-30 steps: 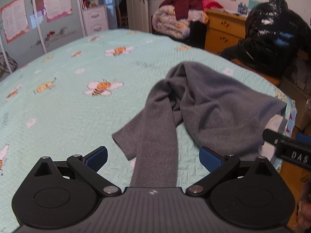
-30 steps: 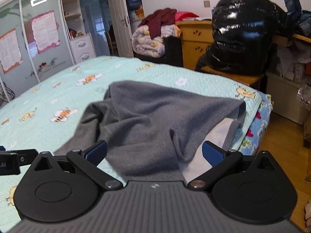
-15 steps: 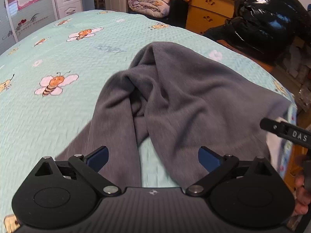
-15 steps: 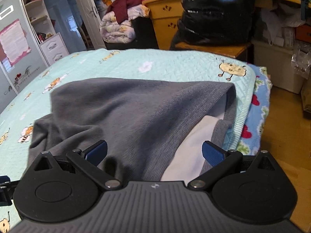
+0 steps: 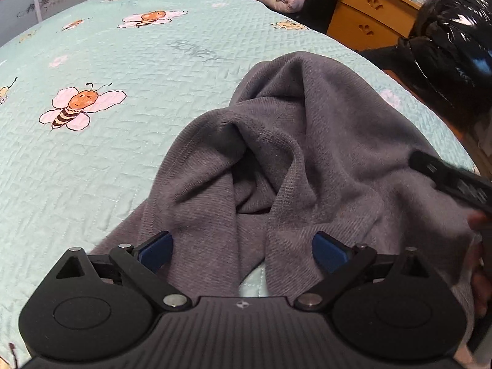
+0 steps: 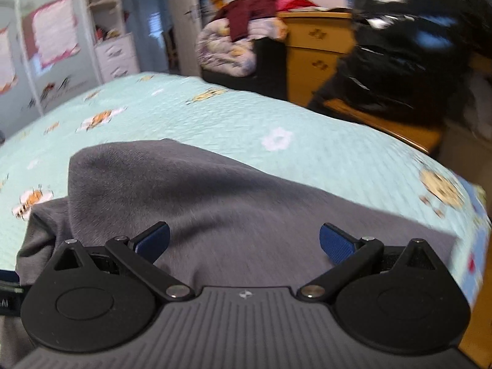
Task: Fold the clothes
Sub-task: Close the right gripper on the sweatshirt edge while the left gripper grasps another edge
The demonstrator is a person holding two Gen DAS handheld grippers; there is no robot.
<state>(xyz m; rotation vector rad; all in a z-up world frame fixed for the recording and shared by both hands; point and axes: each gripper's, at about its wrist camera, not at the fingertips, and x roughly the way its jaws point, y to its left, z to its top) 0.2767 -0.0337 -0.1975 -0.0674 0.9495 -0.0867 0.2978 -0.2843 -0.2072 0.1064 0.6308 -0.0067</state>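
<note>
The left gripper (image 5: 243, 250) hangs with its 2 blue pads spread wide, grasping nothing, low over the near folds of a grey sweater (image 5: 307, 153). The right gripper (image 6: 244, 243) is likewise spread, empty, above the same sweater. The sweater lies rumpled on a mint bedspread (image 5: 107, 160) printed with bees, near its edge.

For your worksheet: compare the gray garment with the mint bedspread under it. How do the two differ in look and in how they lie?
The gray garment is plain, with no print; the mint bedspread carries cartoon bees and white flowers.

The garment lies bunched, with deep folds; the bedspread lies spread smooth.

The garment has a fine knit surface; the bedspread has a stitched quilt pattern.

The garment covers only part of the bedspread, near its edge.

Both are soft fabric.
</note>
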